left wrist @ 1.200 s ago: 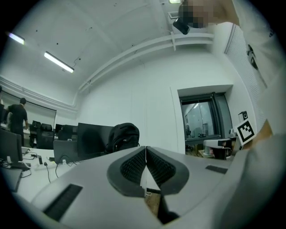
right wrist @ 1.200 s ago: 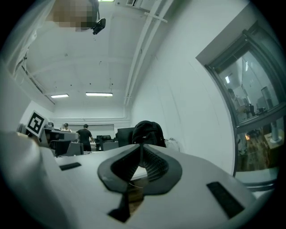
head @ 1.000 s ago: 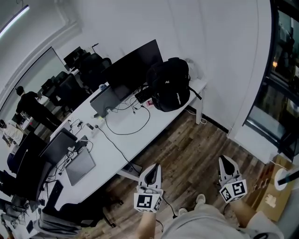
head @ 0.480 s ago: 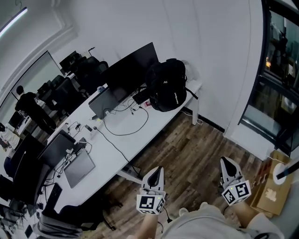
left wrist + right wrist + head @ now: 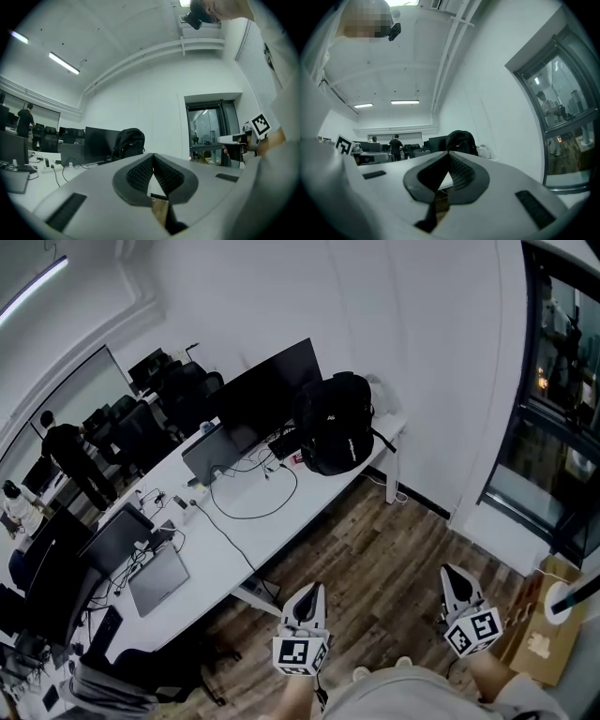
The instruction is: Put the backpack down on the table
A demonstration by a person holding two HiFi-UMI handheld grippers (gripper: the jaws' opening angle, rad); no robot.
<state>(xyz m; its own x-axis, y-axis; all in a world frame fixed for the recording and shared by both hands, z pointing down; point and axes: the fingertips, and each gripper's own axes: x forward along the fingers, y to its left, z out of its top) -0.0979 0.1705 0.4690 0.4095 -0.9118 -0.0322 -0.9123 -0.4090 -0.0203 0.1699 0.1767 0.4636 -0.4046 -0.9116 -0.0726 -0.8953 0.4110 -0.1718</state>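
On the table (image 5: pixel 281 521), at its far end, a black backpack (image 5: pixel 336 423) stands upright.
Long and white, the table runs along a white wall (image 5: pixel 422 343) over a wood-plank floor (image 5: pixel 394 549), with a dark window (image 5: pixel 553 427) beyond its end. A black monitor (image 5: pixel 267 385), laptops (image 5: pixel 157 577) and looping cables (image 5: pixel 253 512) lie along its top, and people (image 5: pixel 66 451) stand past its other end. The backpack sits at the table's window end, just beside the monitor. It is rounded and full, with small white print on its front and a strap hanging off the table's edge. Well short of the table, the left gripper (image 5: pixel 312 587) and right gripper (image 5: pixel 450 570) are both pressed together and empty; the right one's jaws have just closed on nothing.
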